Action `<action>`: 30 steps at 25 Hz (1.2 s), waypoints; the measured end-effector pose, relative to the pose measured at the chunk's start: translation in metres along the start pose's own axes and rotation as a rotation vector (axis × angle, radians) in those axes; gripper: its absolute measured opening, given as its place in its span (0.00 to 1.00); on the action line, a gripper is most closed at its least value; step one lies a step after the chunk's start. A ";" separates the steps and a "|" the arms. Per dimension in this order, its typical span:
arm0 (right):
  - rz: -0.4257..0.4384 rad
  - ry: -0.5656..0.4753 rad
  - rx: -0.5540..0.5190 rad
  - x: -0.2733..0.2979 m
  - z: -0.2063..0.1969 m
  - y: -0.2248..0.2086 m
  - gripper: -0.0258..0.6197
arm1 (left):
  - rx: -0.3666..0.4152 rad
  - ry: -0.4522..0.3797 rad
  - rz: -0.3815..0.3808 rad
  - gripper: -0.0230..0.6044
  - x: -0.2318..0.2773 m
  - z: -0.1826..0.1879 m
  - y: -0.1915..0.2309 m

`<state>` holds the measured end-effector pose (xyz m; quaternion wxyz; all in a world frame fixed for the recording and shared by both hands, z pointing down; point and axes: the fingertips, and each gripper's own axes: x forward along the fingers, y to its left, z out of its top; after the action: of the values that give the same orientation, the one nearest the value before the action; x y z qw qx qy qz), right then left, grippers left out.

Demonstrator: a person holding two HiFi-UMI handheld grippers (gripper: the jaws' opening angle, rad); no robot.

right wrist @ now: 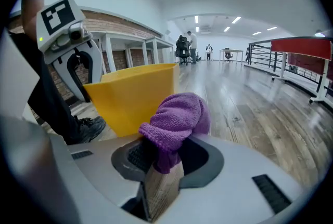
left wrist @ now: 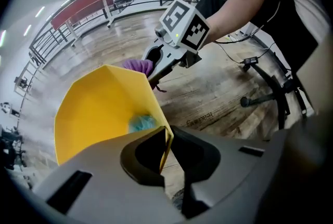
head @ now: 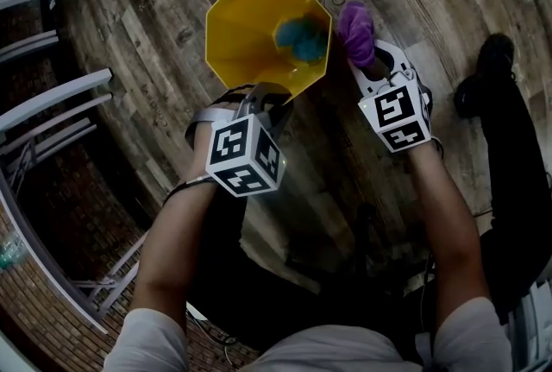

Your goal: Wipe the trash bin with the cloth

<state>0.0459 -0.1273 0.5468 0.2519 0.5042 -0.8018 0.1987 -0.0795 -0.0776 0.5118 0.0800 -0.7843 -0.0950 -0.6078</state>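
A yellow trash bin [head: 250, 25] stands on the wooden floor, with a blue crumpled thing [head: 302, 38] lying inside it. My left gripper [head: 269, 94] is at the bin's near rim. In the left gripper view the thin yellow wall [left wrist: 99, 108] runs between the jaws of the left gripper [left wrist: 166, 150], which are shut on it. My right gripper [head: 369, 59] is just right of the bin, shut on a purple cloth [head: 355, 29]. In the right gripper view the cloth [right wrist: 177, 119] bulges out of the right gripper [right wrist: 161, 160], close beside the bin's outer wall [right wrist: 135, 95].
A metal railing [head: 52, 94] runs along the left. A black shoe [head: 487, 59] and a dark trouser leg are at the right. A black stand with cables [left wrist: 270, 95] lies on the floor. People [right wrist: 187, 46] stand far off in the hall.
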 end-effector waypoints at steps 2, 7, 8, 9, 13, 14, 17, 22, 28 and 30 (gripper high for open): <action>-0.009 -0.042 0.015 -0.005 0.015 -0.004 0.22 | -0.025 -0.001 -0.005 0.09 0.001 0.004 0.000; -0.035 -0.150 0.015 -0.020 0.056 -0.014 0.22 | -0.067 -0.009 -0.009 0.09 0.001 0.011 0.000; -0.033 -0.162 0.004 -0.021 0.061 -0.013 0.22 | -0.067 -0.010 -0.009 0.09 0.000 0.012 0.001; -0.028 -0.168 -0.010 -0.021 0.064 -0.011 0.22 | -0.066 -0.011 -0.009 0.09 0.000 0.013 0.001; -0.004 -0.131 -0.044 -0.009 0.049 -0.001 0.22 | -0.059 -0.013 -0.009 0.09 0.001 0.013 0.001; 0.001 -0.114 -0.046 -0.005 0.043 0.001 0.22 | -0.059 -0.015 -0.009 0.09 0.001 0.014 0.001; 0.015 -0.070 -0.061 0.008 0.025 0.005 0.22 | -0.064 -0.023 -0.008 0.09 0.001 0.016 0.002; 0.022 -0.006 -0.062 0.029 -0.002 0.008 0.22 | -0.074 -0.037 -0.007 0.09 0.000 0.019 0.002; 0.056 0.101 -0.073 0.066 -0.042 0.009 0.22 | -0.071 -0.047 -0.005 0.09 -0.002 0.021 0.002; 0.073 0.147 -0.088 0.078 -0.059 0.009 0.22 | -0.065 -0.048 -0.005 0.09 -0.002 0.021 0.001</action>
<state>0.0206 -0.1455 0.6401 0.3246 0.4472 -0.8068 0.2089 -0.0606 -0.0736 0.5044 0.0507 -0.8007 -0.0793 -0.5916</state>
